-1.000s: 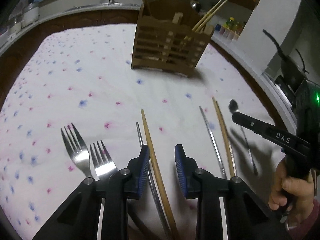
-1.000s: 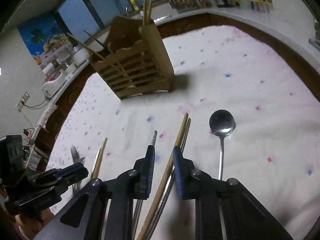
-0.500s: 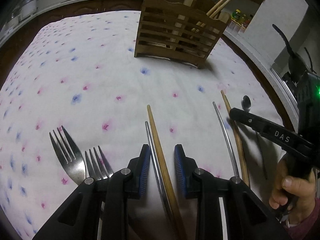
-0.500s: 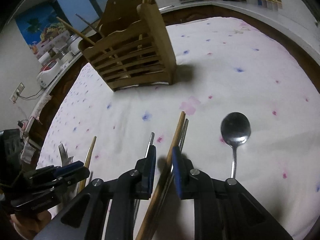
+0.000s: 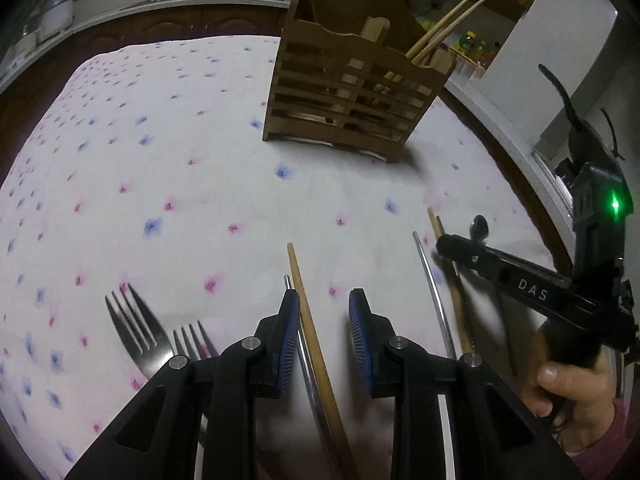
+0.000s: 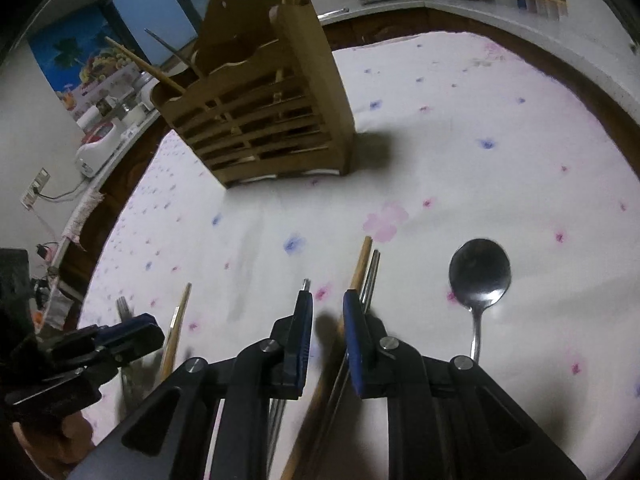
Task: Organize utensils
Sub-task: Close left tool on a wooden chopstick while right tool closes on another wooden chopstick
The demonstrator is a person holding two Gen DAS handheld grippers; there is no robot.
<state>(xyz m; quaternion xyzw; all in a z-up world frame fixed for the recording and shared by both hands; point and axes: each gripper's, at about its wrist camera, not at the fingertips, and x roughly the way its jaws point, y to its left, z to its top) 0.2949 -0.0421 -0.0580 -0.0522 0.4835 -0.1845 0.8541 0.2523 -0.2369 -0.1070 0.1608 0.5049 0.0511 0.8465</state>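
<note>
Utensils, caddy (wooden) on tablecloth

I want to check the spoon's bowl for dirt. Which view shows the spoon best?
The right wrist view: the spoon lies large and unblocked on the cloth. In the left wrist view it is small, mostly hidden behind the right hand-held gripper.

Chopsticks, forks, spoon — flat on cloth

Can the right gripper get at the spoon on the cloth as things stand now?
Probably yes. The spoon lies alone on the cloth, just beside the right gripper, nothing over it. But a wooden chopstick already sits between its jaws.
</note>
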